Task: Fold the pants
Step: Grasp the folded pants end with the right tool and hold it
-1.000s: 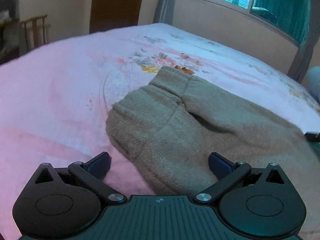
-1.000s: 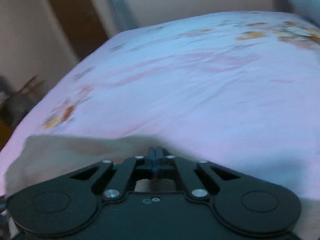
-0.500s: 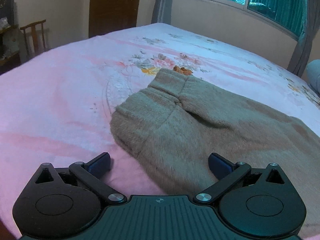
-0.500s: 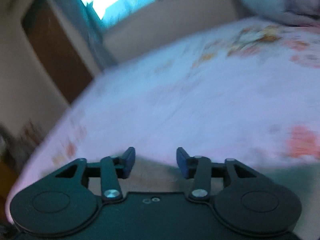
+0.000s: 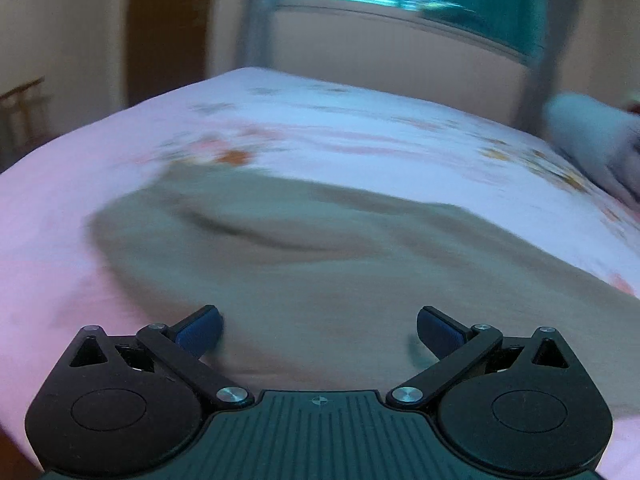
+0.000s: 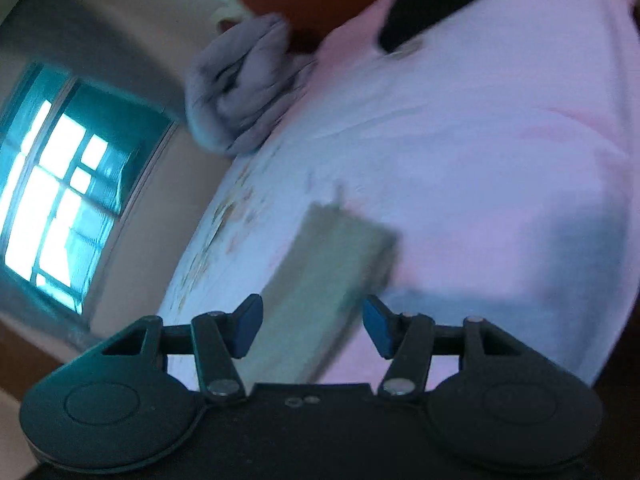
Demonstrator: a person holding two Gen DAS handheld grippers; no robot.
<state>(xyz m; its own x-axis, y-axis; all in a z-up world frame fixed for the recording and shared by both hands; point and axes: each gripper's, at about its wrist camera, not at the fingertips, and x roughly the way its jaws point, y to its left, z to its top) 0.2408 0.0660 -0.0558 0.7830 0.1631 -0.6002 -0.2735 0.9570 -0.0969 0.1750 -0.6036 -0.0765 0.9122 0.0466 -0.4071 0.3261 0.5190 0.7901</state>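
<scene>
Fuzzy olive-brown pants [image 5: 320, 264] lie half-folded on the pink floral bedsheet [image 5: 60, 208]. My left gripper [image 5: 318, 330] is wide and empty, my right gripper [image 6: 312, 326] opening, gripping nothing. Risk: a blind, blurred regrab drags the fold apart.

The left hand-held gripper [image 5: 319, 330] points forward and somewhat downward, its jaws spread wide with nothing pinched. The right hand-held gripper [image 6: 313, 326] is rolled sideways, jaws opening, pads pressing nothing.

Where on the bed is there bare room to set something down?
Bare sheet lies left of the pants, and between pants and window wall. The far right corner is crowded by a bundled grey blanket.
</scene>
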